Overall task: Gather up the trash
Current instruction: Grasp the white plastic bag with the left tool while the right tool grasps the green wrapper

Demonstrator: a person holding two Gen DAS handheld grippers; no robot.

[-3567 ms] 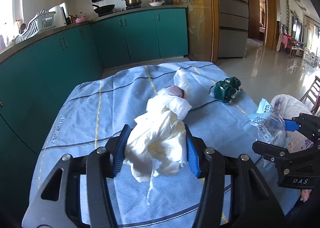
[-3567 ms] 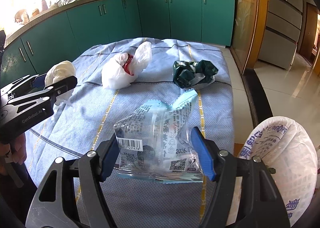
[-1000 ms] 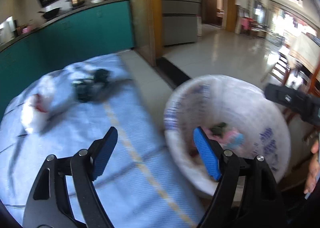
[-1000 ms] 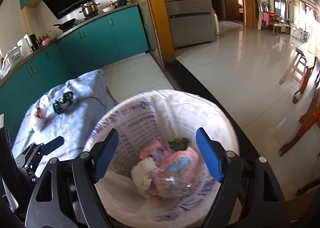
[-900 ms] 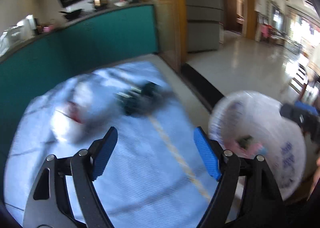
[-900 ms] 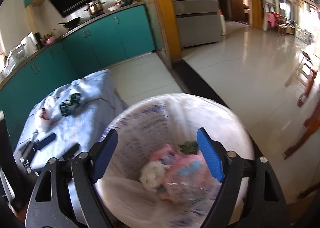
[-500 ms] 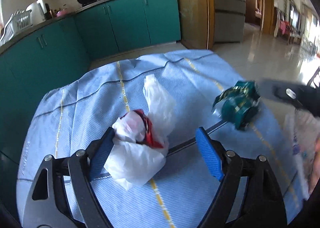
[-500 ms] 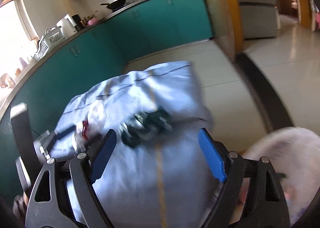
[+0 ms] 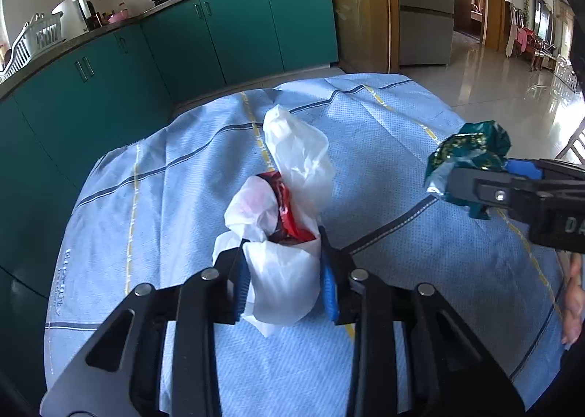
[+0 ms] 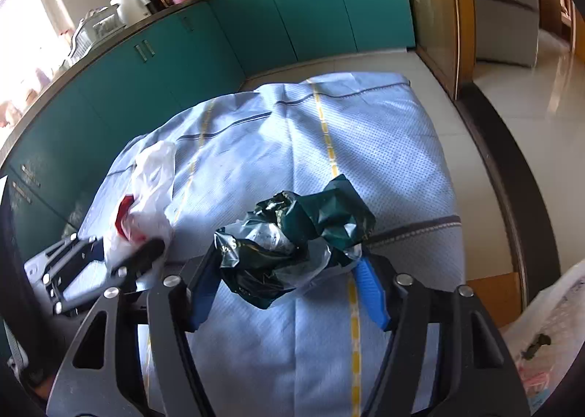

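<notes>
Both pairs of jaws have just been closing, each with a piece of trash between them. The left hand-held gripper point(image 9: 285, 283) is narrow, its blue pads pressing the lower part of the white plastic bag point(image 9: 283, 234) with a red wrapper showing at its middle. The right hand-held gripper point(image 10: 289, 292) stands about half closed around the crumpled dark green wrapper point(image 10: 296, 234); its right pad sits against the foil, but the left pad is partly hidden behind it, so a firm grip seems likely rather than certain.

Both items rest on the counter point(image 9: 384, 132), which is covered by a light blue cloth with yellow and dark stripes. These look to be the last two pieces on it, so once lifted the surface should be clear of trash.

A second ago both grippers hung wide and empty over the lined bin, where pink and white rubbish already lay (the tissue and the clear printed packet gripped earlier are gone from the cloth). Since then they have swung back over the counter. The bin's liner point(image 10: 548, 325) shows only at the right wrist view's lower right edge.
</notes>
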